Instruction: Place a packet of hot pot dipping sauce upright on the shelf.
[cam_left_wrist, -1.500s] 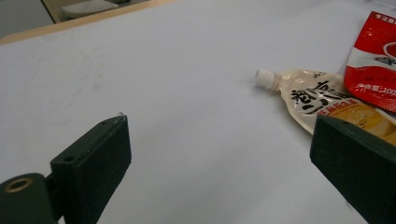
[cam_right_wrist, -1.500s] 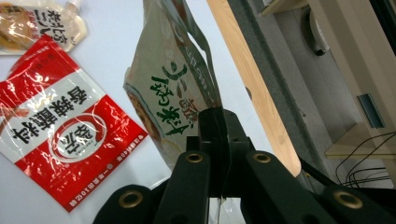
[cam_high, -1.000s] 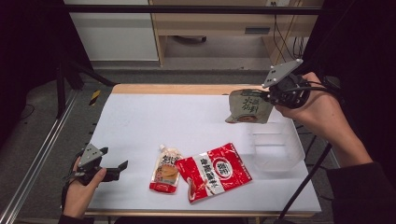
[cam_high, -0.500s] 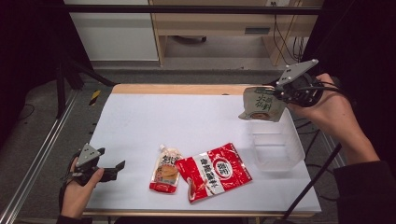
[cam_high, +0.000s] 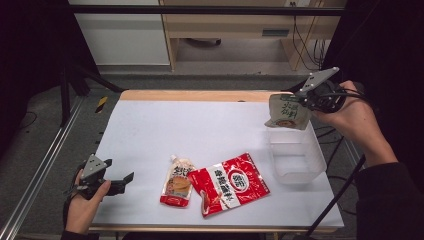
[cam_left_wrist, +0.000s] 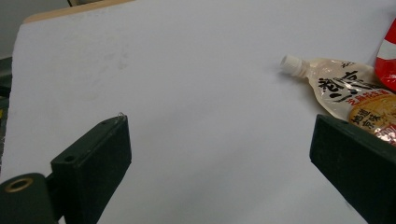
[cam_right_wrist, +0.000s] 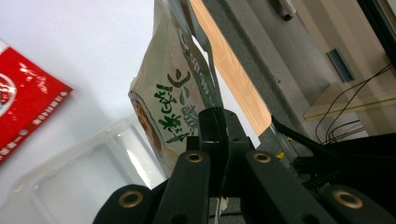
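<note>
High view: right gripper (cam_high: 306, 98) clamped on beige pouch (cam_high: 286, 113), long axis near vertical, hanging above clear tray (cam_high: 296, 159); left gripper (cam_high: 120, 184) apart.

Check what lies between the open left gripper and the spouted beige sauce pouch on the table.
Nothing: bare white tabletop separates the left gripper from the spouted beige sauce pouch in the left gripper view.

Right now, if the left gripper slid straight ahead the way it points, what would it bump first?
Probably the beige spouted sauce pouch. The open left gripper points across the bare white table toward it; in the left gripper view the pouch sits off-centre, so it might miss.
</note>
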